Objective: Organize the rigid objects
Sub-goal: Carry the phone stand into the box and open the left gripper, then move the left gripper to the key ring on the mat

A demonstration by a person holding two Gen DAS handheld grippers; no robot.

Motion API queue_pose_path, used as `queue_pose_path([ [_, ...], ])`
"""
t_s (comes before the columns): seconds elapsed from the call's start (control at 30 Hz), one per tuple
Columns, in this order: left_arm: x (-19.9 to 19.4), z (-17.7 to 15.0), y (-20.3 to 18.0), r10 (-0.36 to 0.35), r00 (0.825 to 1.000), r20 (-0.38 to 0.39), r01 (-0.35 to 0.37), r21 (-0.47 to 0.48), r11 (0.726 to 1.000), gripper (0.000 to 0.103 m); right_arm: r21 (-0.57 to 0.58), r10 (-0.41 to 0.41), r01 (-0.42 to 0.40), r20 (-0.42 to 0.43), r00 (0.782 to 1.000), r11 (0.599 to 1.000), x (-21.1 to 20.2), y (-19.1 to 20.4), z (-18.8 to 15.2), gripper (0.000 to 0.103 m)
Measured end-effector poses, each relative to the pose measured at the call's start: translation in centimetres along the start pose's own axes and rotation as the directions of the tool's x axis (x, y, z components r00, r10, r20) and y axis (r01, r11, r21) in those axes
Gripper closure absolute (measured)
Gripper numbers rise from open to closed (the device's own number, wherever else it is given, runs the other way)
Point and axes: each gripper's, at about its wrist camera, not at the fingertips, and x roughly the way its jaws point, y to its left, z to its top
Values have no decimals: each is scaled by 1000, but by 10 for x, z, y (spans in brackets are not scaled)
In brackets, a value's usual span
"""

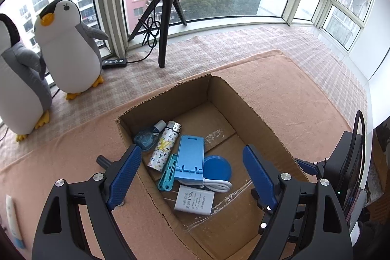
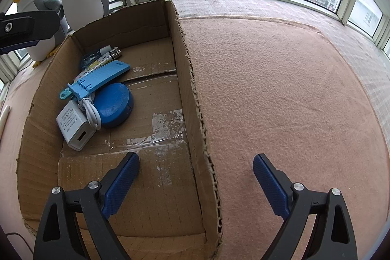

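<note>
An open cardboard box (image 1: 136,111) sits on a peach mat. Inside it lie a light blue phone stand (image 1: 189,162), a patterned lighter (image 1: 164,145), a small blue bottle (image 1: 146,138), a teal plastic piece (image 1: 167,174), a blue round disc (image 1: 219,168), and a white charger adapter (image 1: 195,202) with its coiled white cable (image 1: 217,185). My left gripper (image 1: 191,150) hangs open above these things with nothing between its pads. My right gripper (image 2: 195,158) is open too, straddling the box's right wall (image 2: 192,89), and holds nothing.
Two plush penguins (image 1: 68,45) stand at the back left by the window. A black tripod (image 1: 165,23) with a ring light stands behind the box, its cable and controller (image 1: 114,63) on the sill. A white tube (image 1: 12,221) lies at the left edge. The peach mat (image 2: 280,89) spreads right of the box.
</note>
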Motion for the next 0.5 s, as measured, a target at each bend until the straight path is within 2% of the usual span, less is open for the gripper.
queue_pose_path([
  [0.5, -3, -3, 3, 1, 1000, -10, -2, -4, 1000, 17, 1, 0, 0, 0, 1000, 1000, 0, 0, 0, 11],
])
